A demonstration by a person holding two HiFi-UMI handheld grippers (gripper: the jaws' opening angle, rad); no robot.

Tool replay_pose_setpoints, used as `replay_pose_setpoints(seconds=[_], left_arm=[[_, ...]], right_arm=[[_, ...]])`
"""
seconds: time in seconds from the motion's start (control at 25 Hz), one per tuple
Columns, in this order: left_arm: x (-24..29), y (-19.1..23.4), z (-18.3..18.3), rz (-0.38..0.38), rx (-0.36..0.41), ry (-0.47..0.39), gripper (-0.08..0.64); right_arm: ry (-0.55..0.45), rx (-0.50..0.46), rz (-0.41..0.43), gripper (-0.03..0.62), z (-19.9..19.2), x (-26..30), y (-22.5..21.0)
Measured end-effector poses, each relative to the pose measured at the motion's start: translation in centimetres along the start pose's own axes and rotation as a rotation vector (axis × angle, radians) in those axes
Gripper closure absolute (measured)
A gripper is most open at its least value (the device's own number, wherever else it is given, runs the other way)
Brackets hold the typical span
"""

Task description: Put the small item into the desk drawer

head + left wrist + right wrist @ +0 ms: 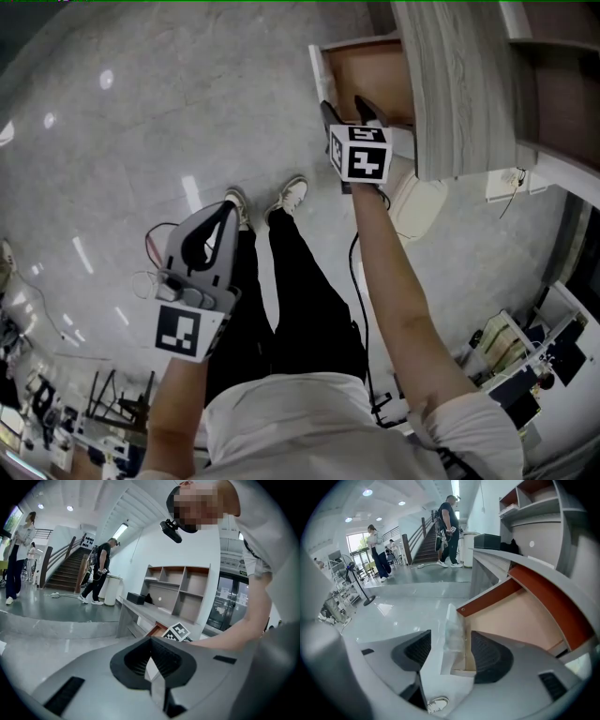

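Observation:
The desk drawer (317,67) stands pulled out at the top of the head view, its brown inside (520,616) bare where I can see it. My right gripper (349,111) hangs over the drawer's front, tilted down. In the right gripper view it (451,639) is open wide. A small translucent item (453,632) shows between the jaws, clear of both pads (487,654), against the drawer's white front panel (446,667). I cannot tell whether it rests there. My left gripper (228,214) is held low at the left, away from the desk, shut (151,644) and empty.
The grey desk top (459,84) overhangs the drawer, with an open shelf unit (534,508) on it. My legs and shoes (291,197) stand on the glossy floor, and a white round object (417,206) sits under the desk. People (450,527) and stairs (65,571) are far behind.

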State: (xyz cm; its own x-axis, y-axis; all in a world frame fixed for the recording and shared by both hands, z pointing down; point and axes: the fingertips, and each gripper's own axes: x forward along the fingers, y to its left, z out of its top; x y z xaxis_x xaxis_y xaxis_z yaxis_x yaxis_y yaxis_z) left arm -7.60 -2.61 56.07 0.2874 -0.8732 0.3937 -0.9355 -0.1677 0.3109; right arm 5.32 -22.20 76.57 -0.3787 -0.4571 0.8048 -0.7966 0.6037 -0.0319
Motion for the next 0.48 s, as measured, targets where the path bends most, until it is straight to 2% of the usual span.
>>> replay_pose_setpoints(seconds=[0.28, 0.48], left_arm=[[-0.5, -1.6, 2.2, -0.032, 0.042, -0.024, 0.541], [-0.2, -3.0, 4.9, -0.078, 0.092, -0.066, 0.541]], right_arm=[[-0.035, 0.005, 0.005, 0.311, 1.0, -3.9, 0.4], [-0.104, -0.017, -0.004, 0.313, 3.3, -7.8, 0.8]])
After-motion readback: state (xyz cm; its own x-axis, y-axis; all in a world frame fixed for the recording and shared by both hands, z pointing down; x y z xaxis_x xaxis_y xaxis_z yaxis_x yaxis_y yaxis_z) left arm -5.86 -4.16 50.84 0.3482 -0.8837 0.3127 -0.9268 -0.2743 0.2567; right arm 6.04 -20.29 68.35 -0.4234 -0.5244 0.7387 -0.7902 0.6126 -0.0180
